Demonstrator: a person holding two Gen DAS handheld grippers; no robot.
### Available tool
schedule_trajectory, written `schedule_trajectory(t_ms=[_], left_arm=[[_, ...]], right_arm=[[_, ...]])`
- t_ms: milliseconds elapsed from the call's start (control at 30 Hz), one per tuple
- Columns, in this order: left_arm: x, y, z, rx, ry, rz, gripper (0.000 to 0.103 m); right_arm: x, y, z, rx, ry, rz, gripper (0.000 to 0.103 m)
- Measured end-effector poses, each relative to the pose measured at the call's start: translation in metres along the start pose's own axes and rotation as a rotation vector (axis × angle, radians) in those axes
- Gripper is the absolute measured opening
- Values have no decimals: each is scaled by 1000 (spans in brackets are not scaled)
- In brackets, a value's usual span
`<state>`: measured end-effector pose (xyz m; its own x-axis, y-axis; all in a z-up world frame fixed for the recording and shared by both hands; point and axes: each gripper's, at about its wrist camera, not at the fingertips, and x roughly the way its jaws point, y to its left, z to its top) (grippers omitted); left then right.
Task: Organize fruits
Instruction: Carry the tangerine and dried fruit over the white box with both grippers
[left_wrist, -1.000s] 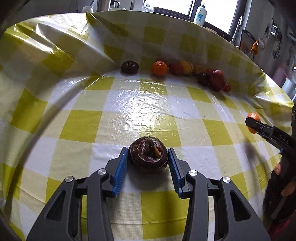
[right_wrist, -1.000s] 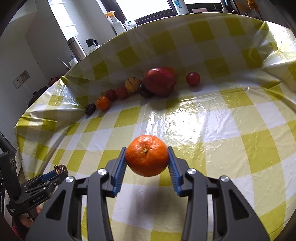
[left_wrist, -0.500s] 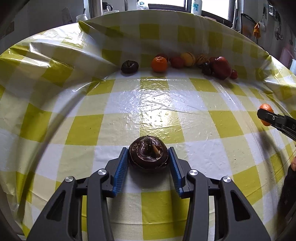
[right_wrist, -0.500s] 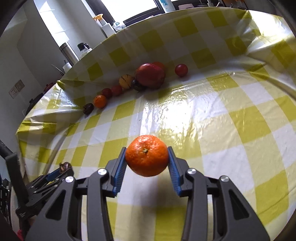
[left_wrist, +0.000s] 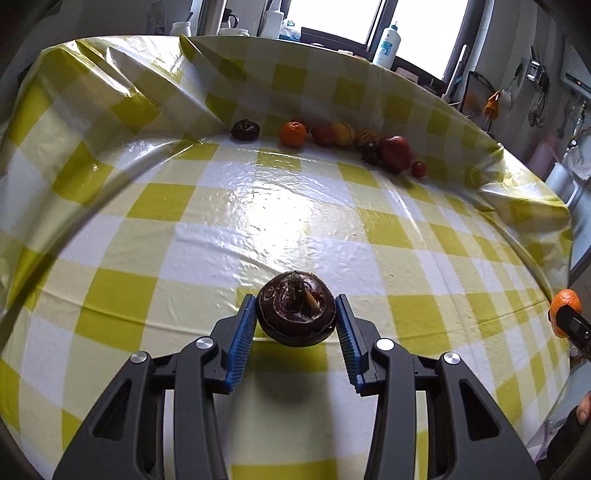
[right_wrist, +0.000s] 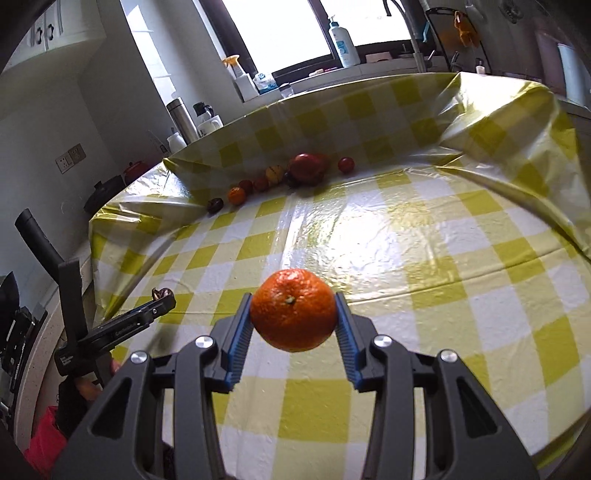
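My left gripper (left_wrist: 296, 320) is shut on a dark brown water chestnut (left_wrist: 296, 313), held above the near part of the yellow-checked tablecloth (left_wrist: 280, 218). My right gripper (right_wrist: 293, 320) is shut on an orange tangerine (right_wrist: 293, 309), also lifted over the cloth's near edge. A row of fruits lies along the far fold: another dark chestnut (left_wrist: 245, 130), a tangerine (left_wrist: 293, 133), red and yellow fruits, a big red pomegranate (left_wrist: 397, 152) and a small red fruit (left_wrist: 419, 168). The same row (right_wrist: 284, 173) shows in the right wrist view. Each gripper appears at the other view's edge.
The tablecloth rises in a crinkled fold (right_wrist: 480, 122) at the back and right. Bottles, a flask (right_wrist: 183, 120) and a lotion dispenser (right_wrist: 343, 40) stand on the counter by the window. A person's hand (left_wrist: 583, 411) shows at the lower right.
Both grippers have lifted and pulled back from the fruit row, still gripping their fruits; more of the counter and window shows now.
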<state>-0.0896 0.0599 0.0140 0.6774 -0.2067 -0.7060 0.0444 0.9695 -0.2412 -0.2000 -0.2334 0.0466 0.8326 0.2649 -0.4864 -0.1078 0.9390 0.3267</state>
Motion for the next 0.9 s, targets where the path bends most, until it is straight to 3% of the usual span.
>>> schedule_trajectory(t_ms=[167,367,533,667,900], left_arm=[[-47,-30,-20,64,-66,-65,41],[-89,-80,-30,147,-127,-190,41],[-87,-137,-48,248,-86,-314,41],[-76,-190,-71,342,-7,-404,41],[-56,-303,-128,635,128,-488,41]], right_arm=[[-64,-41,-22,27,-73,-55,43],[-102,-95,-60,46,-76,-202,43],[-123,-145,-95,123,-64,-299,43],[-140,-181,-122,176,-50,-383,43],[-150,-244,-179,282,58,-514,43]])
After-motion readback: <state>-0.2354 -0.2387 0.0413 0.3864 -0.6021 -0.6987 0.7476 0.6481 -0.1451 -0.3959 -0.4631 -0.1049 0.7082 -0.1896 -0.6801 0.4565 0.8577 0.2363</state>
